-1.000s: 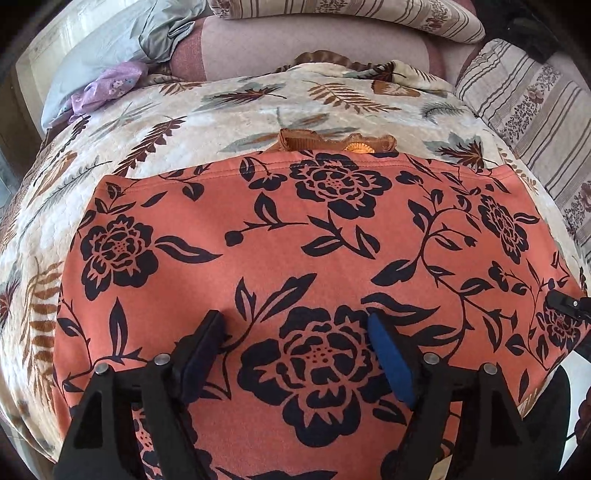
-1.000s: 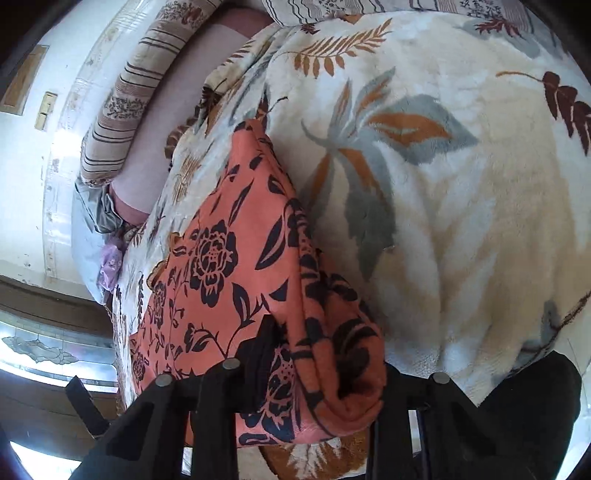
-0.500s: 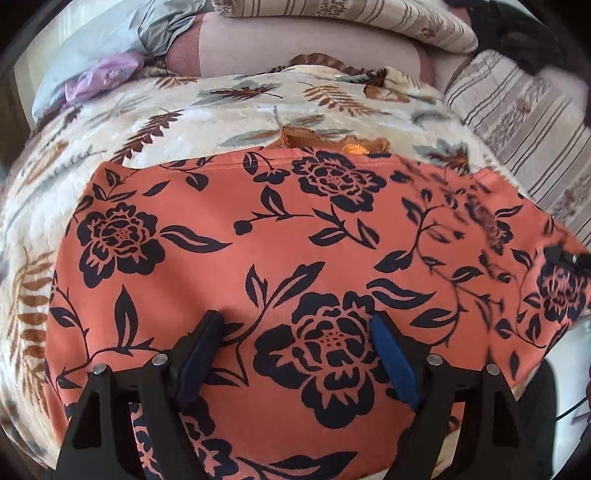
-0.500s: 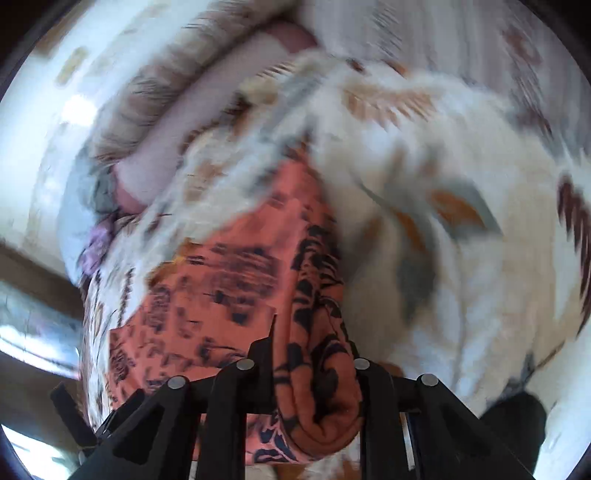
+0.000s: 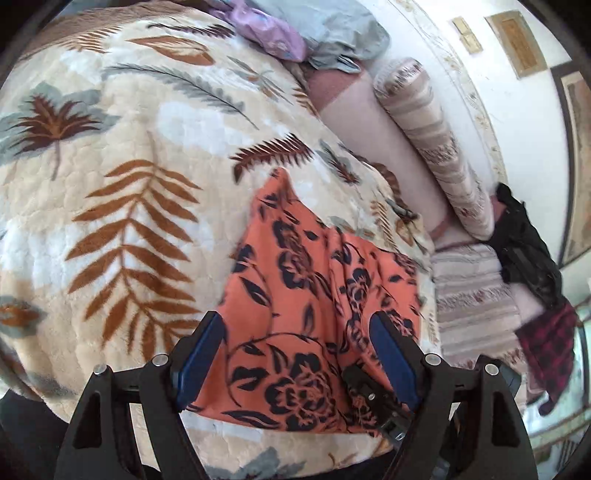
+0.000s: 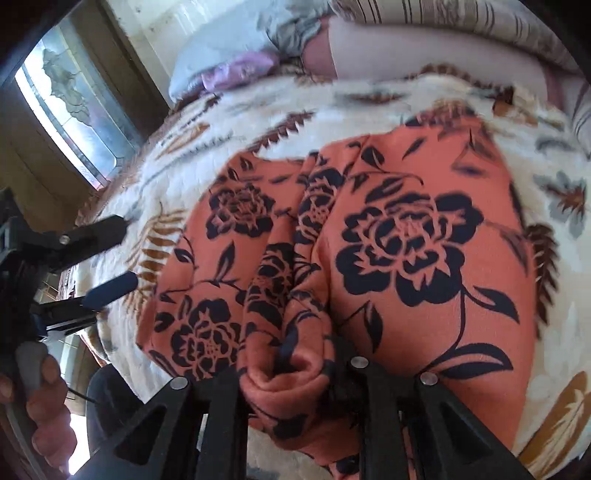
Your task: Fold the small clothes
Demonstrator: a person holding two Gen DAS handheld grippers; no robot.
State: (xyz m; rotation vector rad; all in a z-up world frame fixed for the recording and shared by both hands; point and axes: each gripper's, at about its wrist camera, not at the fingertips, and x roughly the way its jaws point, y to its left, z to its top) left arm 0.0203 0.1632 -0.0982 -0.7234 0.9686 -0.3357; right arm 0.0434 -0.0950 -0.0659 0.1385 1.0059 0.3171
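Observation:
An orange garment [image 5: 303,295] with dark navy flowers lies on a cream leaf-patterned blanket [image 5: 122,155]. My left gripper [image 5: 295,354] is open, its blue-padded fingers apart above the garment's near part. The right gripper's black body shows at the garment's lower right in the left wrist view. In the right wrist view, my right gripper [image 6: 291,365] is shut on a bunched edge of the garment [image 6: 413,236], which drapes in folds ahead of it. The left gripper [image 6: 110,254] shows at the left there, open and off the cloth.
Striped bolster pillows [image 5: 436,140] and a pink cushion [image 5: 369,122] line the wall side. Grey and lilac clothes [image 5: 310,33] lie at the far end. Black and red plaid clothes [image 5: 535,280] hang at the right. A window [image 6: 74,99] is at left.
The right gripper has carried its pinched edge across, doubling the garment over into folds. The left gripper has swung aside and now looks along the bed; it stays open.

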